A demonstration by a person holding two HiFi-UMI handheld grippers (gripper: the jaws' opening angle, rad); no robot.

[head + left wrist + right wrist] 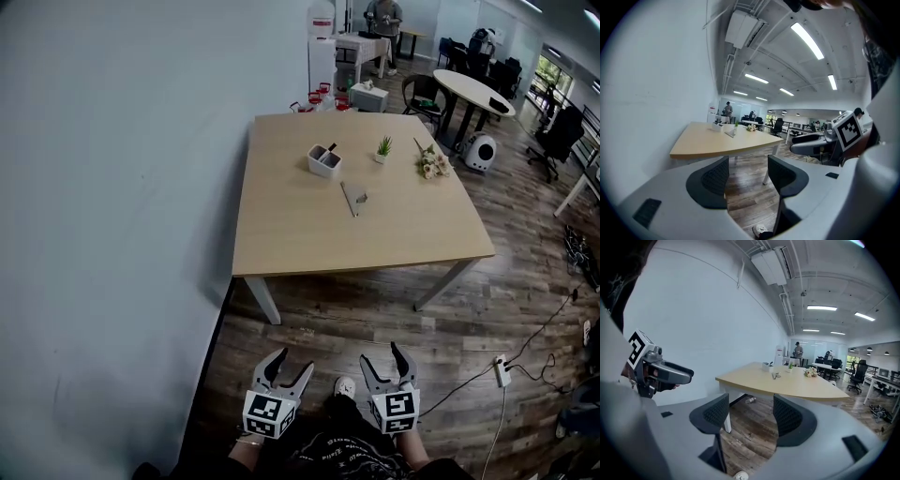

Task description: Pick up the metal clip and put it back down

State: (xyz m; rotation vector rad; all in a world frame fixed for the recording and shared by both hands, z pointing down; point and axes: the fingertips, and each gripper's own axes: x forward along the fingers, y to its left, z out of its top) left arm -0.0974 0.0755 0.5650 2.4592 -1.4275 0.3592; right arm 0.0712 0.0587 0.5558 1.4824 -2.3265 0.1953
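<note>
The metal clip point(354, 199) lies near the middle of the light wooden table point(281, 234), a thin silvery strip with a small round end; it shows tiny in the right gripper view point(776, 375). Both grippers are held low over the wooden floor, well short of the table. My left gripper point(287, 367) is open with nothing between its jaws point(747, 176). My right gripper point(387, 360) is open and empty too point(751, 414). Each gripper shows in the other's view.
On the table stand a white holder point(324, 160), a small potted plant point(383, 147) and a flower bunch point(431, 164). A white wall point(112, 187) runs along the left. A power strip and cables point(502, 371) lie on the floor at right; chairs and another table point(473, 89) stand behind.
</note>
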